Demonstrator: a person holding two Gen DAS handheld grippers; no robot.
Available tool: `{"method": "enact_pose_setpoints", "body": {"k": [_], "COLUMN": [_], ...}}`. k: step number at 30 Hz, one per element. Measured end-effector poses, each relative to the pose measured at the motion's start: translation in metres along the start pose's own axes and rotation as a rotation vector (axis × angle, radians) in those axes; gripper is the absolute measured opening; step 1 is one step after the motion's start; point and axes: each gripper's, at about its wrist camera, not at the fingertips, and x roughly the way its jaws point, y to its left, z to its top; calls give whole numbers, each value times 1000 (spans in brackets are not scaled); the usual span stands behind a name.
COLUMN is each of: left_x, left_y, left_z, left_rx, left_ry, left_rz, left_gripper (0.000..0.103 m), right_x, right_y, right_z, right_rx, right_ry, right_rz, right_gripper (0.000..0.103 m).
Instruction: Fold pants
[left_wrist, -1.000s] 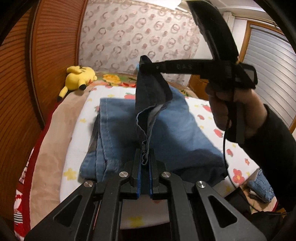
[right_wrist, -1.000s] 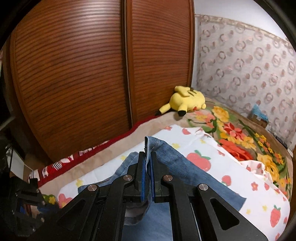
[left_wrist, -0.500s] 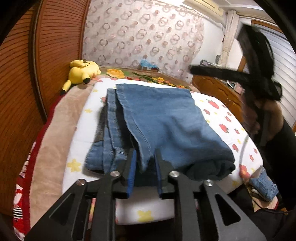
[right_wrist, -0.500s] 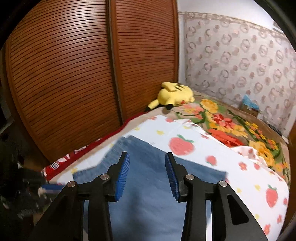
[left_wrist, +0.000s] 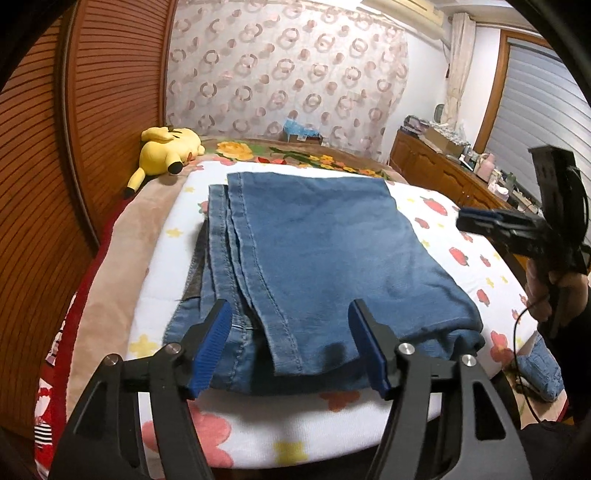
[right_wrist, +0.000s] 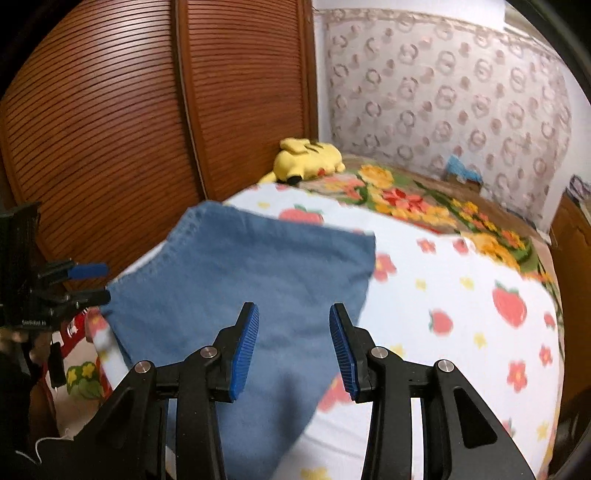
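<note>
Blue denim pants lie folded flat on the strawberry-print sheet, the top layer laid over the lower ones. My left gripper is open and empty, just above the pants' near edge. My right gripper is open and empty above the pants. It also shows in the left wrist view, held off to the right of the pants. The left gripper shows at the left edge of the right wrist view.
A yellow plush toy lies at the bed's far left by the wooden slatted doors. A floral blanket covers the far end. A wooden dresser stands at right. More denim lies beside the bed.
Both grippers were shut on the raised pants edge; they laid it down flat, opened and let go. The right gripper drew away to the right.
</note>
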Motion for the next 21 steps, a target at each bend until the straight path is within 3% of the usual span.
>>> {"method": "enact_pose_setpoints", "body": {"k": [14, 21], "left_x": [11, 16], "left_y": [1, -2], "left_z": [-11, -13], "left_rx": [6, 9], "left_ry": [38, 44], "left_rz": [57, 65], "left_gripper": [66, 66], "right_x": [-40, -35], "right_y": [11, 14], "right_z": [-49, -63], "right_rx": [45, 67], "right_ry": [87, 130], "right_rz": [9, 39], "right_gripper": [41, 41]}}
